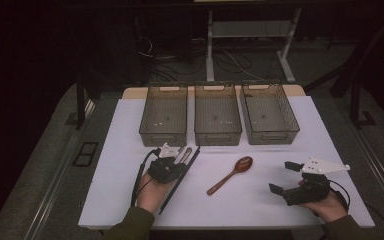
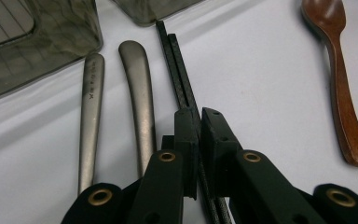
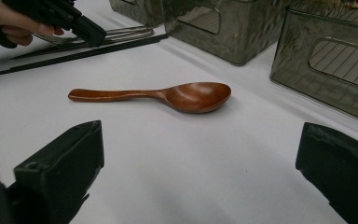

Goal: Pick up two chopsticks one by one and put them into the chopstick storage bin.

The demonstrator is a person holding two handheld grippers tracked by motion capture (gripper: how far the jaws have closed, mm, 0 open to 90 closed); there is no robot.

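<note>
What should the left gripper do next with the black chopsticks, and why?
Probably lift them a little, straight up. The left gripper has its jaws closed on the black chopsticks, which still lie on the white table beside two metal handles. A small lift would free them without disturbing those.

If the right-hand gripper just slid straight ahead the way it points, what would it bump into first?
Most likely the wooden spoon, which lies across the white table ahead of the right gripper's open jaws; the table between looks bare. Depth is hard to judge.
</note>
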